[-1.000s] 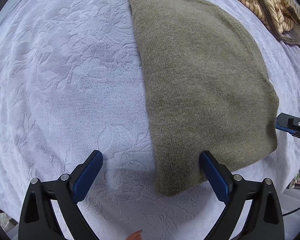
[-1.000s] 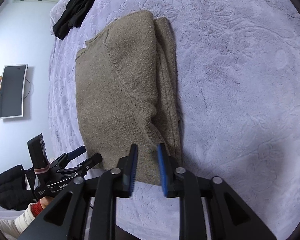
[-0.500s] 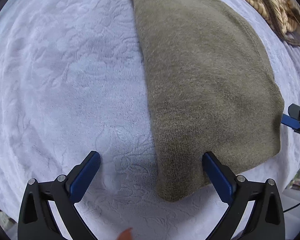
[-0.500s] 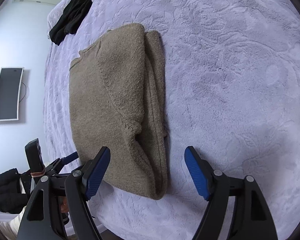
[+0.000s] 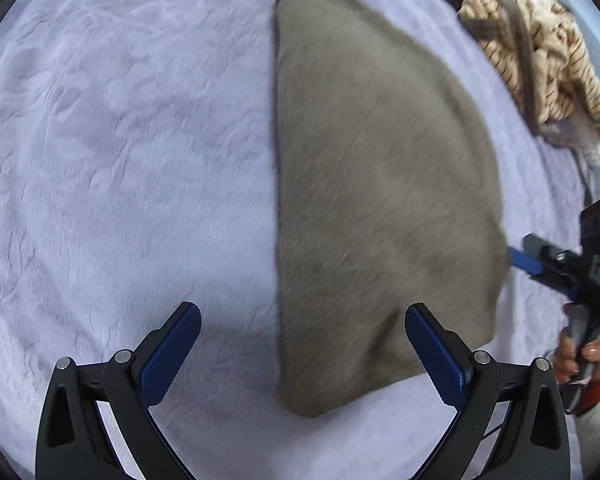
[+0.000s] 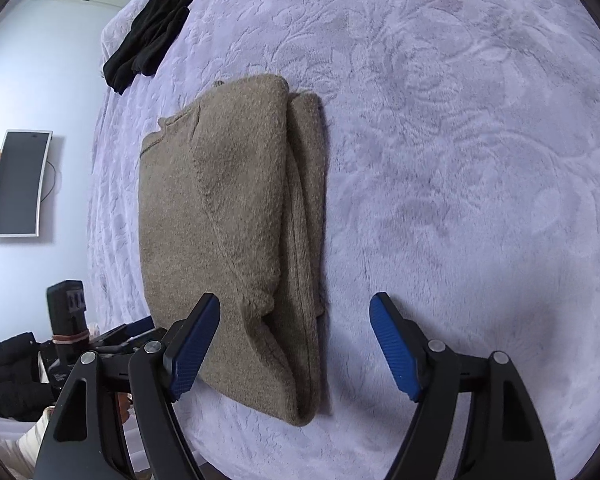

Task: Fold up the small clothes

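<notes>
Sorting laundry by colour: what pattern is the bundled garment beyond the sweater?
Cream with thin dark stripes; left wrist view.

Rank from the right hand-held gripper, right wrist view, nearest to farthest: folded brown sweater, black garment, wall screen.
1. folded brown sweater: its near end lies between the open fingers of the right hand-held gripper, untouched.
2. wall screen: off the bed, far left.
3. black garment: at the bed's far upper-left edge.

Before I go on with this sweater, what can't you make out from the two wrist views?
- Sweater, left wrist view: knit and layers blurred by motion.
- Striped pile, left wrist view: crumpled, partly cut off by the edge; what garment it is, unclear.
- Black garment, right wrist view: far, cut off by the top edge.
- Left gripper, right wrist view: mostly hidden behind the right gripper.
</notes>
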`<move>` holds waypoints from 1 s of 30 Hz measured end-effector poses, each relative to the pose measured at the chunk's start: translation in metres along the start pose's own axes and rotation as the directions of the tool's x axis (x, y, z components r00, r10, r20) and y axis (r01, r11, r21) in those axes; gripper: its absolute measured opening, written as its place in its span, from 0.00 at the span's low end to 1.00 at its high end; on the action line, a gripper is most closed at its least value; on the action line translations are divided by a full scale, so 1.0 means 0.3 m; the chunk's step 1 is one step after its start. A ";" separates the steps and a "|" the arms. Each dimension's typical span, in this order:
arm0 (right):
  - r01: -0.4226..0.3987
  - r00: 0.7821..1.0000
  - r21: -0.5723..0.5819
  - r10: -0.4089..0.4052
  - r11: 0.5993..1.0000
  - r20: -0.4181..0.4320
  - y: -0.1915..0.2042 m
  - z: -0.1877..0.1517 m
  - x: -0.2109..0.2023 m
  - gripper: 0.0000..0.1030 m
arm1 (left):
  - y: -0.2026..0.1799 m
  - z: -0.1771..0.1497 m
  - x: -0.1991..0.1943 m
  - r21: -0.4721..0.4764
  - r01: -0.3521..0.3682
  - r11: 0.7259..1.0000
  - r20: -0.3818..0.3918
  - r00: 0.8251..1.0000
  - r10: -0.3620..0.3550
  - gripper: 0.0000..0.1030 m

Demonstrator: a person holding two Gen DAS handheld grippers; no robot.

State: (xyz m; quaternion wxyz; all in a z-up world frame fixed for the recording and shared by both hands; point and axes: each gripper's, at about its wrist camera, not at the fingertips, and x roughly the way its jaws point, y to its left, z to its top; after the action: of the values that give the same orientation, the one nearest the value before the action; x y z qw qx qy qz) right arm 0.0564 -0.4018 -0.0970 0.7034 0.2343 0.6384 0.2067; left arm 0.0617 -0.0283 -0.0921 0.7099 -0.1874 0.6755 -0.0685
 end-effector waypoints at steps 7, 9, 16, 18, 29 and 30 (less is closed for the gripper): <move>-0.104 0.994 -0.001 0.104 0.995 -0.017 -0.033 0.127 0.039 0.78 | 0.006 0.103 0.067 0.056 0.029 0.998 0.018 0.999 -0.030 0.99; -0.146 0.989 0.010 0.146 0.989 -0.036 -0.053 0.163 0.065 0.78 | -0.035 0.094 0.090 0.061 0.039 0.997 0.014 0.999 -0.040 0.99; -0.287 0.955 0.013 0.287 0.958 -0.079 -0.073 0.240 0.160 0.79 | -0.094 0.099 0.128 0.059 0.127 0.990 0.055 0.990 -0.130 0.99; -0.329 0.940 0.003 0.328 0.944 -0.092 -0.057 0.257 0.188 0.79 | -0.124 0.120 0.157 0.064 0.152 0.986 0.052 0.986 -0.155 0.99; -0.353 0.929 0.108 0.361 0.929 -0.074 -0.068 0.261 0.243 0.41 | -0.120 0.157 0.223 0.021 0.141 0.990 0.056 0.988 -0.142 0.79; -0.378 0.921 0.112 0.386 0.919 -0.059 -0.066 0.253 0.233 0.35 | -0.119 0.155 0.210 0.020 0.153 0.988 0.067 0.986 -0.154 0.69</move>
State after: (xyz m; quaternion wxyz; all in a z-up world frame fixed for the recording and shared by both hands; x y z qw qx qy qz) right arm 0.1388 -0.3816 -0.1592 0.6112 0.3801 0.6175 0.3174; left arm 0.1179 -0.0752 -0.1373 0.7264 -0.2358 0.6340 -0.1213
